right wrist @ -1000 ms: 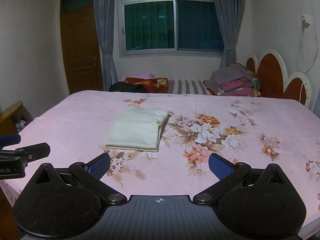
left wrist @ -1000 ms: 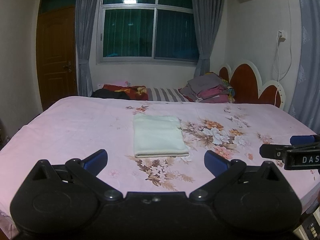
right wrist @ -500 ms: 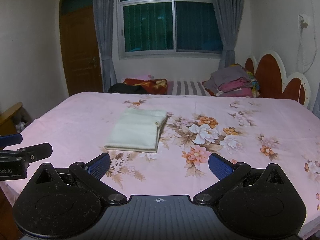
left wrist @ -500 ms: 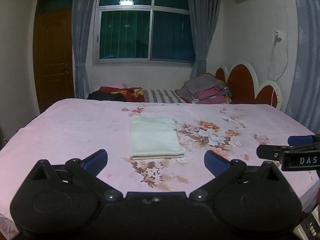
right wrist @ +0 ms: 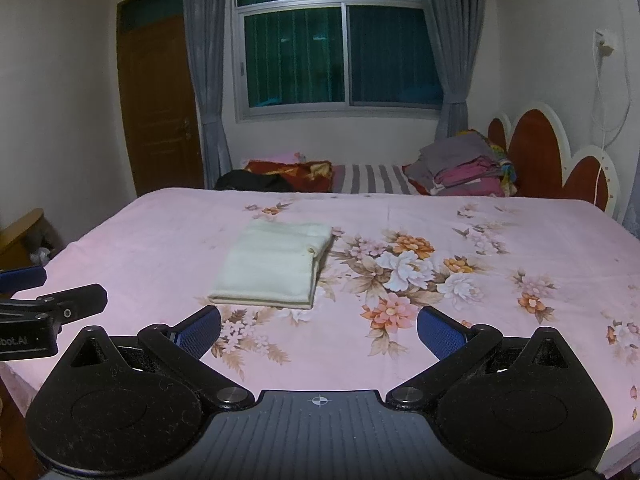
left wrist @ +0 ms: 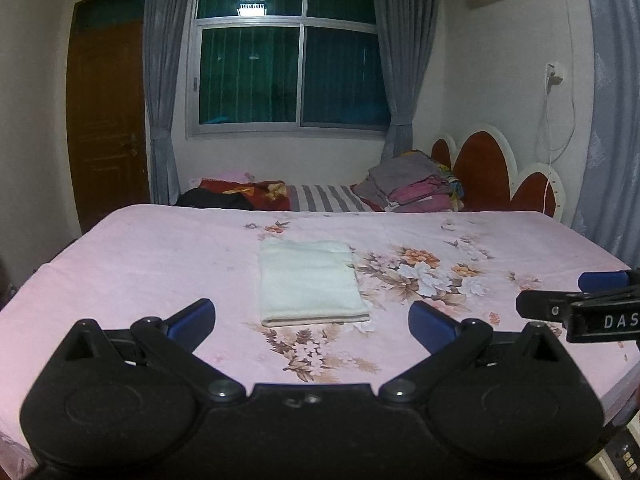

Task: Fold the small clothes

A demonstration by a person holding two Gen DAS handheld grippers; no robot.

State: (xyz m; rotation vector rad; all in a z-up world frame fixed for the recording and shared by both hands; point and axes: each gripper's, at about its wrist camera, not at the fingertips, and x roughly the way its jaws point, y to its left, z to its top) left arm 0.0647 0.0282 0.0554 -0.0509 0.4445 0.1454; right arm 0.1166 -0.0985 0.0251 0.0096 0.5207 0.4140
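Note:
A cream garment lies folded into a neat rectangle on the pink floral bedsheet, seen in the right wrist view as the same folded garment. My left gripper hovers open near the bed's front edge, short of the garment, with nothing between its blue pads. My right gripper is also open and holds nothing, pulled back from the garment. Each gripper's side shows at the edge of the other's view.
A pile of folded clothes sits at the far right by the red headboard. Dark and red bedding lies along the far edge. A wooden door stands at left and a wooden chair beside the bed.
Both grippers have drawn back and tilted up slightly, so the bed and garment sit lower and smaller in view. The garment has not moved.

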